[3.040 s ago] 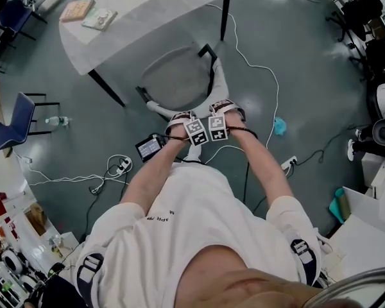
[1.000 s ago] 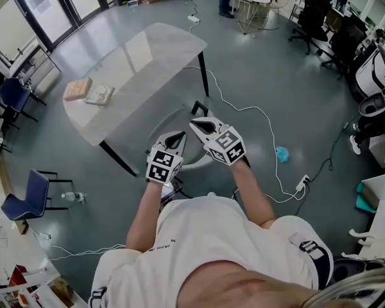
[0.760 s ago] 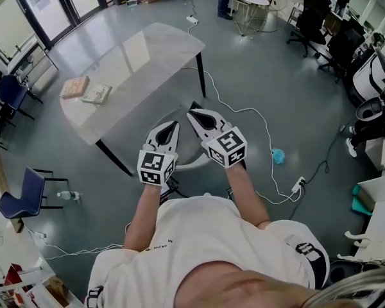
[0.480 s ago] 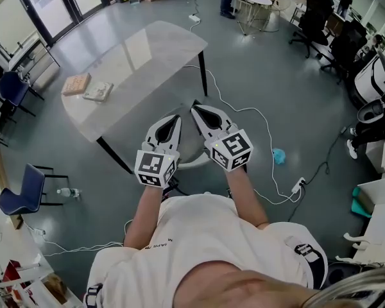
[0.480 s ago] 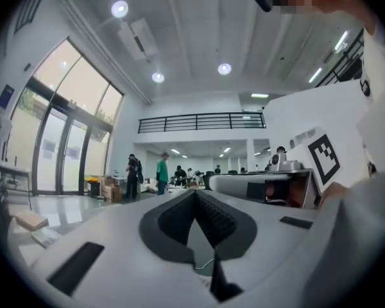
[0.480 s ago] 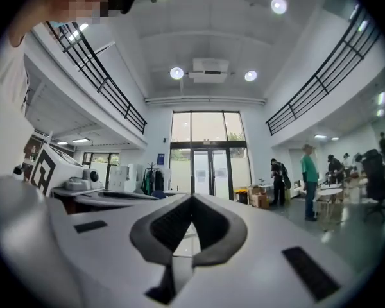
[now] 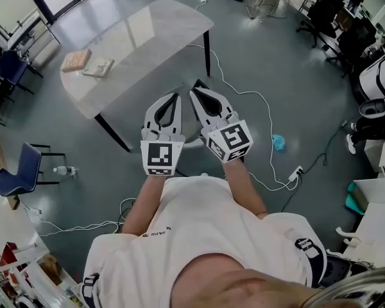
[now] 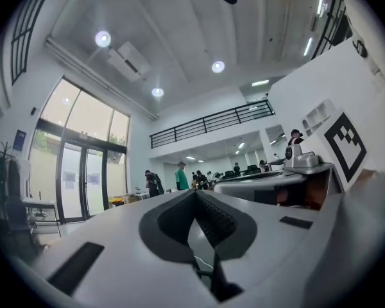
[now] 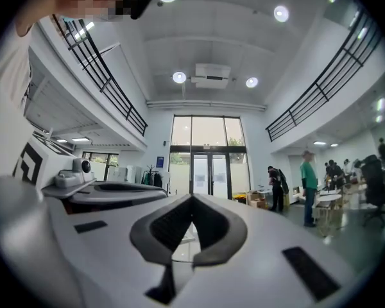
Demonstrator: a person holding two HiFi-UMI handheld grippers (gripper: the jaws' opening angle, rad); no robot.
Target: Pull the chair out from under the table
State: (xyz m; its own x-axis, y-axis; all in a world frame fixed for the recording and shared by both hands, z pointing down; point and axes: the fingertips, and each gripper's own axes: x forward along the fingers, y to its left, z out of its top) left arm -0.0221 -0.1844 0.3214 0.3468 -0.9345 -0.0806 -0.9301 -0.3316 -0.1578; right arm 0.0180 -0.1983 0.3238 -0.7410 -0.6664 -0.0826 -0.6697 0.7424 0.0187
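Fingers (image 7: 155,115) of left gripper (image 7: 174,96) and right gripper (image 7: 194,94), closed, mostly hide chair (image 7: 187,132)

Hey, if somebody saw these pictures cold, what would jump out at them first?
Dead centre in the head view, the left gripper and right gripper are held side by side, both shut and empty, with their marker cubes toward the person, over the grey chair. Beyond them stands the long pale table, with two books near its left end.
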